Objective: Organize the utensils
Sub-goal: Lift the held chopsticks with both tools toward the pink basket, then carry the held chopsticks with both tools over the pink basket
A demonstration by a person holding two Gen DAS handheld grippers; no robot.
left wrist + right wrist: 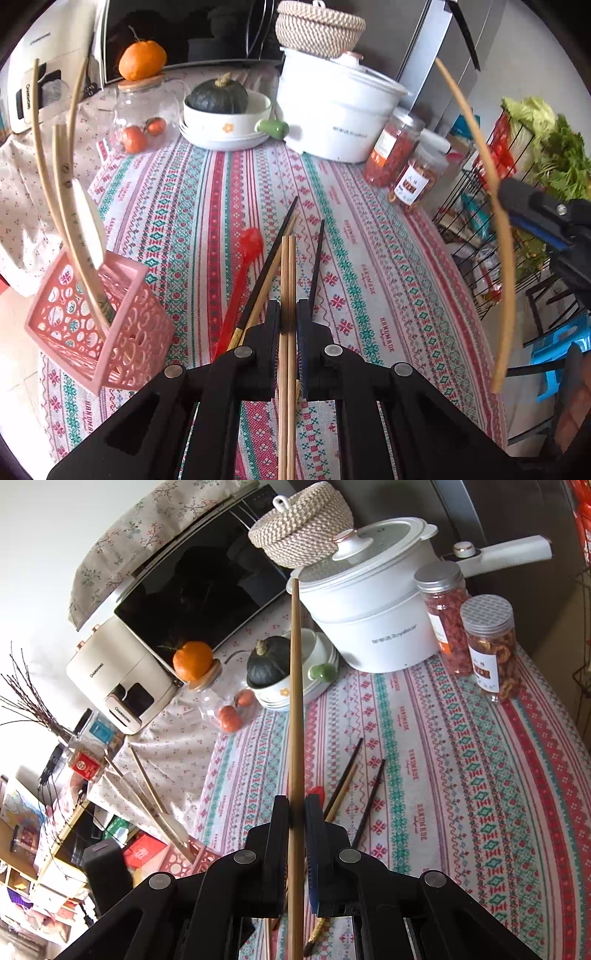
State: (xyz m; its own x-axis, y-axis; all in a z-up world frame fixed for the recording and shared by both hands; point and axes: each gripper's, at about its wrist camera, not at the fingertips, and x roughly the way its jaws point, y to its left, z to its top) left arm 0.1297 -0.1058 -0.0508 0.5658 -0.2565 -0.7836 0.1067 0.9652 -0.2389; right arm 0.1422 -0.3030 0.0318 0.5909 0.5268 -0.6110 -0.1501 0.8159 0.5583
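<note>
Between the fingers of the left gripper [288,314] a pair of light bamboo chopsticks [287,280] is clamped, the pads pressed against both sides; the sticks run straight forward along the gripper's line and extend a short way past the fingertips. Just left of that gripper, on the striped tablecloth [388,266], lie a red plastic spoon [242,273], a black chopstick [275,254] and a tan one [266,288] crossing it. A second black chopstick [317,266] lies just right of the fingertips. Farther left stands a pink perforated holder [110,332], tilted in this view, with several bamboo utensils [70,206] upright in it.

Ahead and to the right of the left gripper, the right gripper [535,218] shows in the left wrist view, holding a single long bamboo chopstick [484,158].

In the right wrist view, the right gripper [297,812] is closed on that single chopstick [295,709], which passes between the pads and points forward toward the white pot [373,620]. The loose chopsticks [345,779] rest on the cloth just right of these fingertips; the pink holder [192,856] sits low to their left.
</note>
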